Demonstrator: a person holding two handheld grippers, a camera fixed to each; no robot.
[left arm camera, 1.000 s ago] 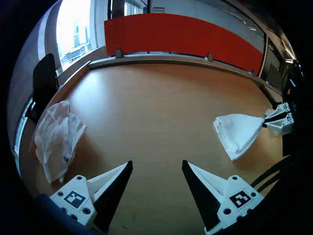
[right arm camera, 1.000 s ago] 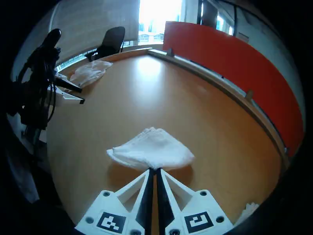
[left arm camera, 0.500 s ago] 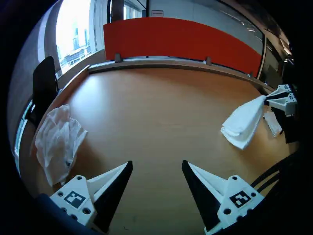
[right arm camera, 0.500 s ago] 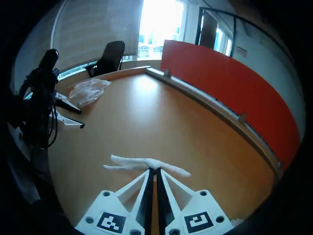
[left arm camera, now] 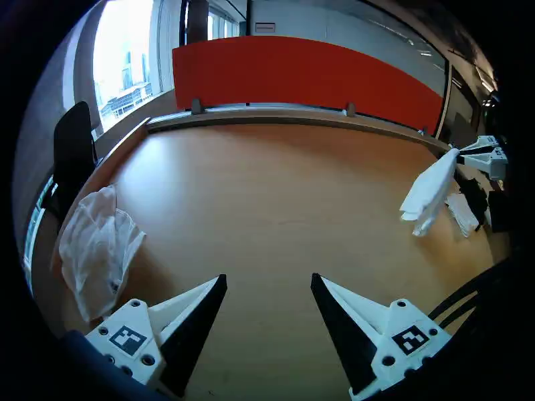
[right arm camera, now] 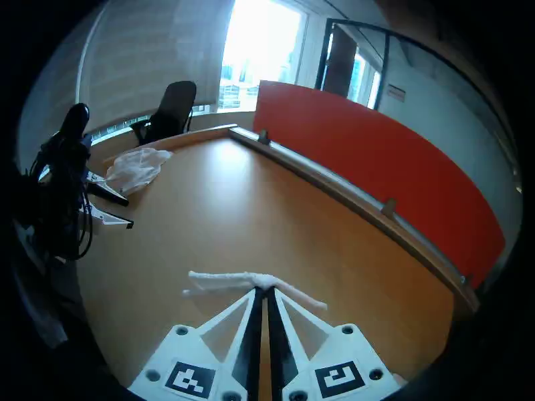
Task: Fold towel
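- A crumpled white cloth (left arm camera: pixel 97 257) lies at the near left edge of the surface (left arm camera: pixel 267 200), in front of a dark chair (left arm camera: pixel 70 154). It is loose and unfolded.
- The left gripper (left arm camera: pixel 267 314) hovers over the near middle of the surface. Its fingers are spread wide with nothing between them, and it is near the crumpled cloth but not touching it.
- The middle of the surface is bare wood, with a red divider (left arm camera: pixel 307 73) along the far edge.
- On the right, the right gripper (right arm camera: pixel 262 293) has its fingers clenched on the top edge of the towel (left arm camera: pixel 428 190). The towel hangs as a narrow, layered bundle and seems lifted clear of the surface.
- A smaller white cloth (left arm camera: pixel 463 212) lies at the far right of the surface, just beside the hanging towel.
- Judged from this, the folding of this towel looks finished or nearly so, and the step in hand is carrying it aside.
- The next move probably calls for lowering it flat at the right so the layers stay stacked, then releasing. The left gripper is well placed to reach for the crumpled cloth.
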